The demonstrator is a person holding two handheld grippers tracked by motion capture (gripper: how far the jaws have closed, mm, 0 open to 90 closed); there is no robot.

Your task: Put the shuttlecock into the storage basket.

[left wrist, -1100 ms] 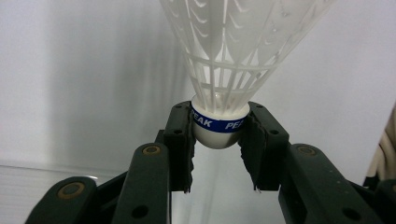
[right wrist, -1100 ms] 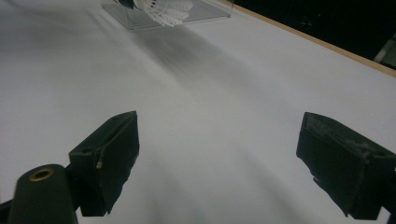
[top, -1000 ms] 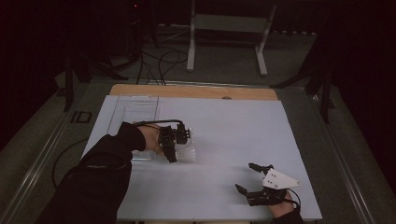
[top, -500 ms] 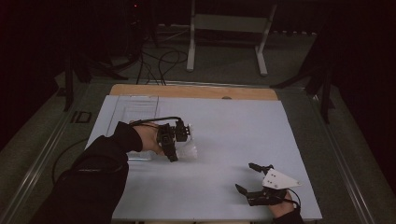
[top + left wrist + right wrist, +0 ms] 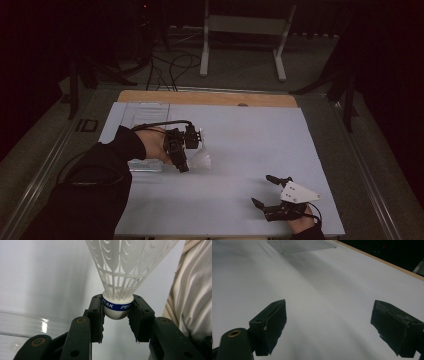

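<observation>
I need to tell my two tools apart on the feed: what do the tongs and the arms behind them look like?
Both tongs are black, each with two flat jaws on bolted links with brass-coloured pins. The left tongs trail a black cable looping back over a dark sleeve. The right tongs carry a pale grey three-cornered plate with small dark holes, and a dark cuff shows behind them.
</observation>
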